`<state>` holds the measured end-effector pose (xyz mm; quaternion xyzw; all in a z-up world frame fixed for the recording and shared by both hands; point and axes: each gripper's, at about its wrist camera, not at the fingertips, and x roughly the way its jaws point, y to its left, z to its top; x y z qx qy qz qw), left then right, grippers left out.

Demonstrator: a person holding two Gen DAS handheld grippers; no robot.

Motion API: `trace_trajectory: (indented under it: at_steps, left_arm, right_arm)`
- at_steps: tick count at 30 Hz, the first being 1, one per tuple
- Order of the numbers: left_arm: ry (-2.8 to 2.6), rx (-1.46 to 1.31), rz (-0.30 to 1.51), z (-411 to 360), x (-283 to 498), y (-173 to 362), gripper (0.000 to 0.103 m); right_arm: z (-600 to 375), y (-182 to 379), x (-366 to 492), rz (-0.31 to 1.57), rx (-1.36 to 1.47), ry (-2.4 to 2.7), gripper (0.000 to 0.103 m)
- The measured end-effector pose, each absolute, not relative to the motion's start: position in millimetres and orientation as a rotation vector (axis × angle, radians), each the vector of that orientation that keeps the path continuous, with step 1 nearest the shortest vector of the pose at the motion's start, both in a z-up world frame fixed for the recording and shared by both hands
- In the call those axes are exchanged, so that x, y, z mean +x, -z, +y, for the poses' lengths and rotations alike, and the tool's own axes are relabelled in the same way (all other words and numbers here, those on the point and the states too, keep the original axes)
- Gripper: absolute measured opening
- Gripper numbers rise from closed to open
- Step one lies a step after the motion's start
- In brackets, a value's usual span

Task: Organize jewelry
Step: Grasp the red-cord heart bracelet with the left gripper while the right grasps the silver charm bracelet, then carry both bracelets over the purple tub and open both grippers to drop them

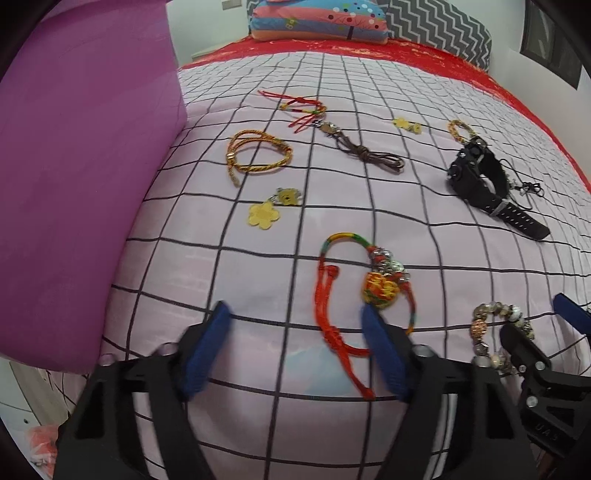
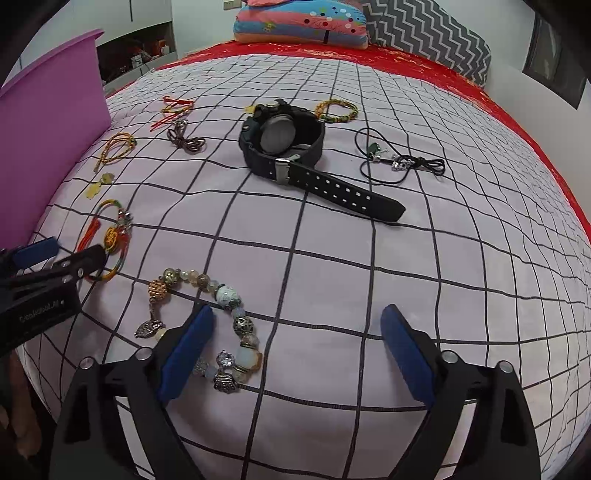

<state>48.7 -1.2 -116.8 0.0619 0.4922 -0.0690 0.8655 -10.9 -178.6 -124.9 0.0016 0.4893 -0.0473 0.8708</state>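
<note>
Jewelry lies spread on a checked bedspread (image 1: 258, 288). My left gripper (image 1: 297, 314) is open, low over the near edge, its right finger beside a red and rainbow cord bracelet (image 1: 364, 280) with a knotted ball. My right gripper (image 2: 297, 317) is open; its left finger rests by a beaded charm bracelet (image 2: 221, 310), which also shows in the left wrist view (image 1: 498, 332). A black watch (image 2: 288, 147) lies mid-bed. A purple box (image 1: 74, 166) stands at the left.
Further back lie a gold cord bracelet (image 1: 258, 155), a yellow flower charm (image 1: 264, 216), a brown cord pendant (image 1: 365, 149), a red string bracelet (image 1: 299, 105), a braided bracelet (image 2: 338, 110) and a black cord necklace (image 2: 399, 160). Pillows (image 1: 317, 18) sit at the headboard.
</note>
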Motion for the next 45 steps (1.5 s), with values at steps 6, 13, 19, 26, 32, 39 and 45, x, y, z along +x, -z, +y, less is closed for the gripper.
trace_trajectory:
  at_steps: [6,13,19,26,32,39,45]
  left_arm:
    - [0.187,0.125,1.048,-12.6,50.4,116.1,0.008]
    - [0.237,0.045,1.042,-2.7,50.7,114.8,0.003]
    - [0.279,0.001,1.045,2.7,46.6,92.7,0.003]
    - [0.309,-0.009,0.994,7.3,32.7,56.6,0.003]
    - [0.309,-0.015,0.932,21.1,22.8,14.1,0.003]
    - [0.283,-0.038,0.859,47.7,21.4,-40.1,0.003]
    - [0.25,-0.073,0.798,84.1,25.8,-84.6,0.003]
  right_arm:
    - [-158.0,122.2,-11.6,1.012,-0.07,0.031,0.041]
    - [-160.8,116.2,-9.4,1.021,0.008,-0.02,0.013]
    - [-167.1,100.0,-16.9,1.002,0.067,-0.033,0.013]
    - [-162.0,65.0,-25.3,0.936,0.08,-0.047,0.013]
    - [-152.8,30.9,-29.9,0.883,0.08,-0.065,0.013]
    - [-130.0,-24.8,-22.7,0.789,0.079,-0.122,0.013]
    - [-95.1,-75.6,-5.9,0.705,0.062,-0.195,0.013]
